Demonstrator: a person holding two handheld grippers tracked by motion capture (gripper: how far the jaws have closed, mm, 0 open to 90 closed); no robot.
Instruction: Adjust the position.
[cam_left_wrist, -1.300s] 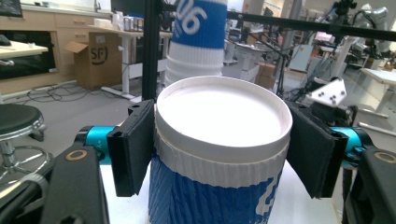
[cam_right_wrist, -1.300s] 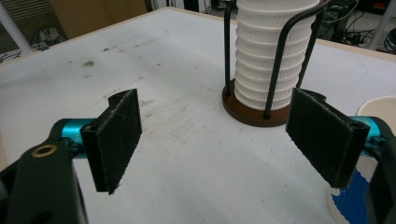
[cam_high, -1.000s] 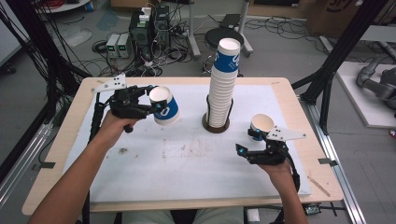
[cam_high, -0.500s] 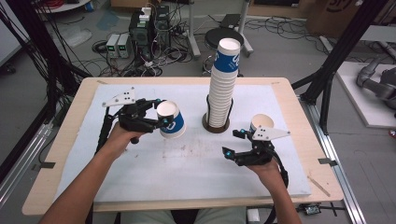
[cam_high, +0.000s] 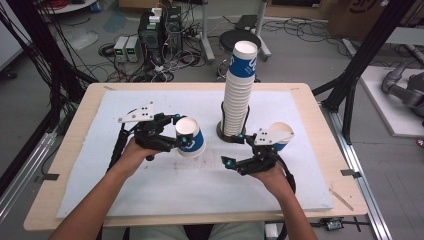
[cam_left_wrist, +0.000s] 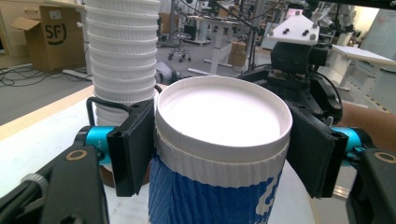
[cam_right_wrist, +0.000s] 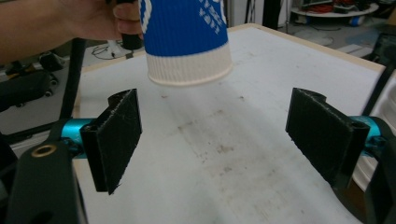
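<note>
A wooden table (cam_high: 310, 100) topped with a white mat (cam_high: 200, 190) stood before a seated person, whose forearms reached in from six o'clock. Just past the mat's centre, toward twelve o'clock, a tall stack of blue-and-white paper cups (cam_high: 239, 90) rose from a dark ring base (cam_high: 220, 134). At about nine o'clock from the stack, the left gripper (cam_high: 172, 135) clamped a single blue paper cup (cam_high: 190, 136) by its sides just under the rim, both jaws pressed against the ribbed wall, holding it above the stained mat with its mouth tipped up. At about four o'clock from the stack, the right gripper (cam_high: 235, 150) held its jaws spread wide with nothing between them, aimed across the mat toward the held cup. Another cup (cam_high: 283, 135) sat just behind that gripper's grey plate, at three o'clock from the stack.
</note>
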